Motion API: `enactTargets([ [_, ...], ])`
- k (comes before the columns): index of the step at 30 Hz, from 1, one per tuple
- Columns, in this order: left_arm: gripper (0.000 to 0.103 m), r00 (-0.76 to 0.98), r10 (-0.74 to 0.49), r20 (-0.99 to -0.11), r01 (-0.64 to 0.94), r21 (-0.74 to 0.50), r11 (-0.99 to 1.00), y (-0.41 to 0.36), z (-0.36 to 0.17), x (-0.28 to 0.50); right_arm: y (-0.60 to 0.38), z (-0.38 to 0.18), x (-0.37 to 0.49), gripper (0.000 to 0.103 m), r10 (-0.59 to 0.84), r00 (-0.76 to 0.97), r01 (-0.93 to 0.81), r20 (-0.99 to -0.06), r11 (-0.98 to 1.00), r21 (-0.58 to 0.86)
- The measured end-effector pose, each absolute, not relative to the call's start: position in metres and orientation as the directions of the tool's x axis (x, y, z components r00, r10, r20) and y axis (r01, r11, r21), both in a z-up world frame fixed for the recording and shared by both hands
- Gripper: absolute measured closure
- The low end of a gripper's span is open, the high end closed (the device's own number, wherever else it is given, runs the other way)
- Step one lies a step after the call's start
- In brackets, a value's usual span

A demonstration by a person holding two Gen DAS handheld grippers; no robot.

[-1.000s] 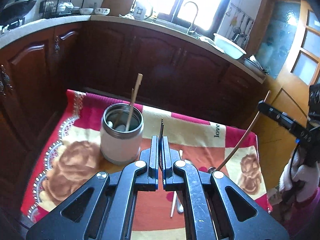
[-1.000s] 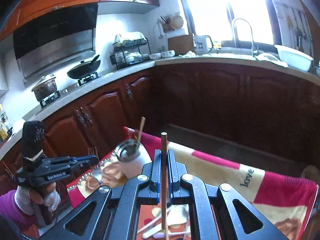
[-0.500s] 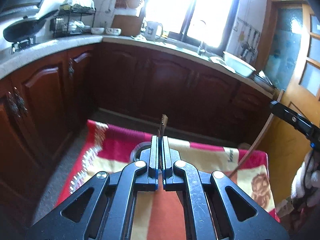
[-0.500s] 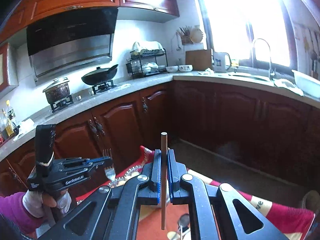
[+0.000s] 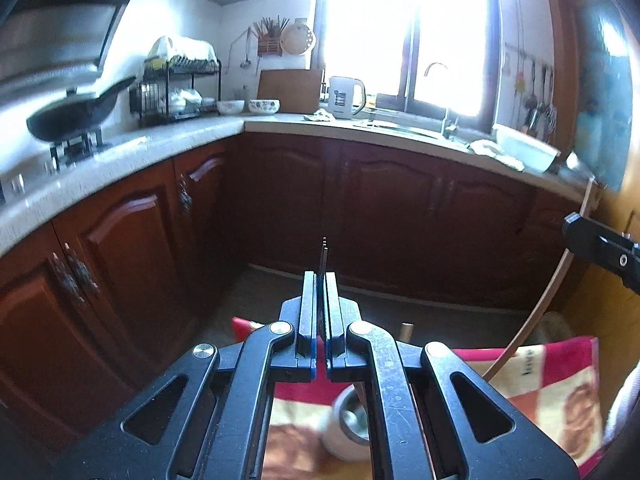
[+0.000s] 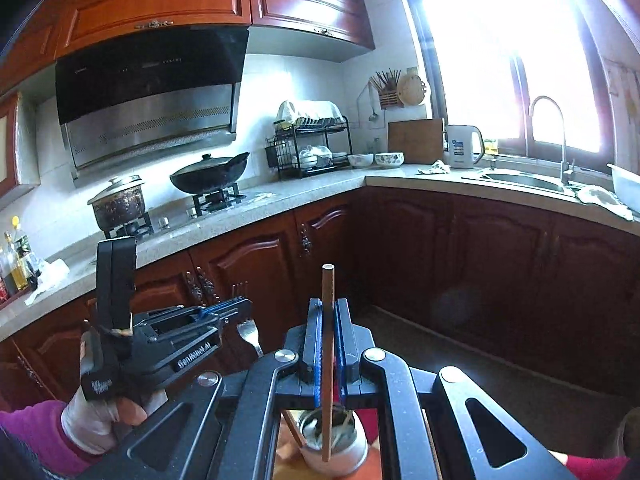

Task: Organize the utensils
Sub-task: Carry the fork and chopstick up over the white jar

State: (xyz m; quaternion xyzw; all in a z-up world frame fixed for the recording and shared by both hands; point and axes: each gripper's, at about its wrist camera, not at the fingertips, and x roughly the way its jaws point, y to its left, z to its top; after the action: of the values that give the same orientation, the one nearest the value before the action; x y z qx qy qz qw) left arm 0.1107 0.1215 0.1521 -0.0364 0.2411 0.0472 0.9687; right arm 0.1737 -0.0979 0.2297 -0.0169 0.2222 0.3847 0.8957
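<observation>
Left gripper (image 5: 319,300) is clamped on a fork (image 6: 248,330); right gripper (image 6: 328,340) is clamped on a chopstick (image 6: 327,360). Open floor lies at 12 o'clock before the cabinets (image 5: 400,208). The cup (image 6: 336,440), apparently holding utensils, sits at 6 o'clock on the cloth (image 5: 552,376).

Below your grippers you have a low surface under a red and cream cloth (image 5: 560,376) with floral patches and some lettering. On the cloth stands a pale cup (image 6: 340,450) with a metal rim, utensils inside it. The surface beneath stays hidden.

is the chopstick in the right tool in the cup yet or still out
Out. The chopstick is clamped upright in the right tool, its lower end hanging above the cup.
</observation>
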Motion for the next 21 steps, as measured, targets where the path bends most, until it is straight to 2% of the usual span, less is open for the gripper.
enactTargets([
  [13,0.102,0.852,0.155,-0.500,-0.117,0.106,0.987,0.094,0.089,0.150,-0.066,0.152,0.228,0.098,0.646,0.563,-0.658,-0.516,0.728,0.193],
  [21,0.102,0.818,0.137,-0.558,-0.093,0.107,0.990,0.088,0.058,0.163,-0.065,0.101,0.252,0.098,0.612,0.512,-0.625,-0.603,0.747,0.228],
])
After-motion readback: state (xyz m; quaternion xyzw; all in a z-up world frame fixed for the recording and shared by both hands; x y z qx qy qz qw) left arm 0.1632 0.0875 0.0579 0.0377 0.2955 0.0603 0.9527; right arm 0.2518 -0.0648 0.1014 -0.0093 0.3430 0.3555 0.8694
